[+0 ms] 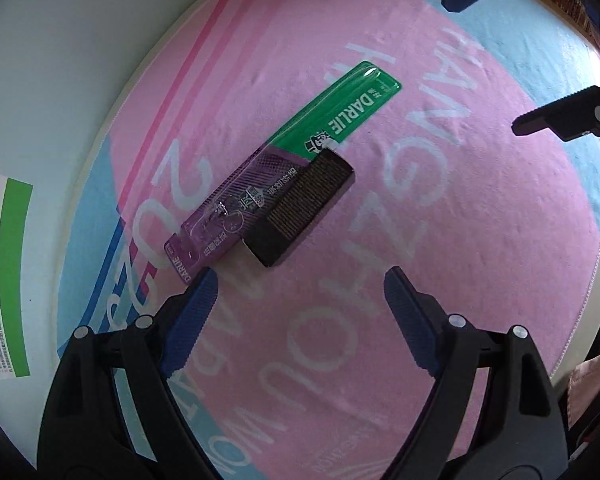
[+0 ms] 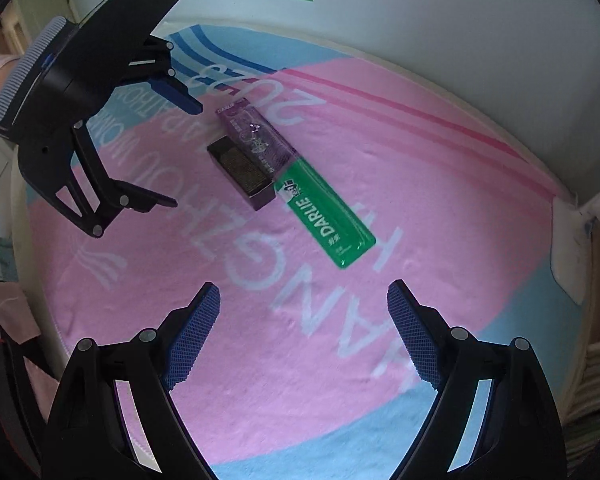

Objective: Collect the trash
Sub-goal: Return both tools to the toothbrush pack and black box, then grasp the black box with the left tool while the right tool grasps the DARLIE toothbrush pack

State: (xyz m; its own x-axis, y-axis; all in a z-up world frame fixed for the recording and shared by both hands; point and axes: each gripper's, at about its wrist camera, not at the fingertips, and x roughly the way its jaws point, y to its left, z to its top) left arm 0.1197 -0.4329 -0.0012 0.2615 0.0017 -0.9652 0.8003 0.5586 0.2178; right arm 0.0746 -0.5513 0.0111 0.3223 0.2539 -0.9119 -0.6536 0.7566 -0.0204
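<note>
Spread wide and holding nothing, the left tool (image 1: 296,276) hovers just short of the long green-and-purple toothbrush blister pack (image 1: 280,160) lying diagonally on the pink towel (image 1: 480,220), nearer than the equally spread right tool (image 2: 304,292).

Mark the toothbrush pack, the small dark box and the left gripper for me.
Toothbrush pack (image 2: 332,224): right wrist view, on the green half by the DARLIE lettering.
Dark box (image 1: 304,210): left wrist view, on its ribbed top face.
Left gripper (image 1: 298,284): left wrist view, midway between its open fingers.
</note>
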